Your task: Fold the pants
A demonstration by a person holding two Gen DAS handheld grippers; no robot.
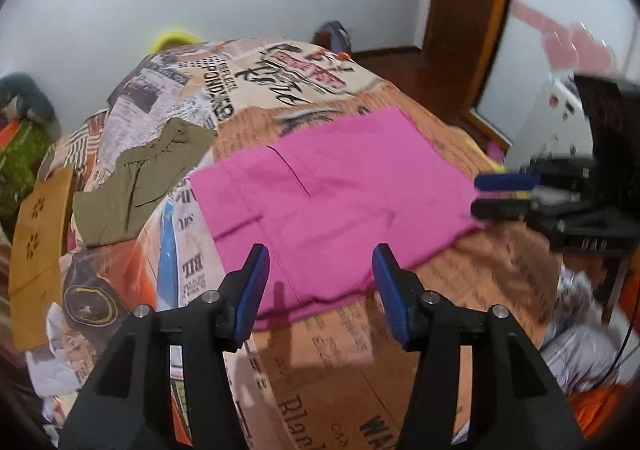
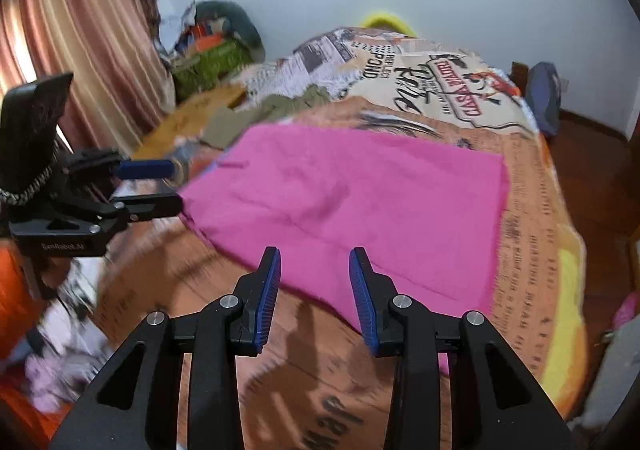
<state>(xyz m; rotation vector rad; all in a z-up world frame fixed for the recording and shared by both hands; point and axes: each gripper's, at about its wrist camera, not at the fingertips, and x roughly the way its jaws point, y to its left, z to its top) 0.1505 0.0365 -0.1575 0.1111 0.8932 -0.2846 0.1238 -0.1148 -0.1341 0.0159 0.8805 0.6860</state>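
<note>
Pink pants [image 1: 332, 193] lie folded in a flat rectangle on a bed with a newspaper-print cover [image 1: 248, 85]. My left gripper [image 1: 320, 254] hovers open over the near edge of the pants, nothing between its blue pads. In the right wrist view the same pants [image 2: 360, 201] spread ahead, and my right gripper [image 2: 315, 254] stands open above their near edge, holding nothing. Each gripper also shows in the other's view: the right gripper [image 1: 478, 195] beside the right corner of the pants, the left gripper [image 2: 176, 185] beside their left corner, both with a gap between the fingers.
An olive garment [image 1: 144, 177] lies crumpled on the bed left of the pants, also visible as the olive garment [image 2: 280, 105]. A wooden door frame [image 1: 472, 21] stands to the right. A curtain [image 2: 80, 29] and a pile of bags [image 2: 212, 49] flank the bed. A blue bag [image 2: 544, 97] sits on the floor.
</note>
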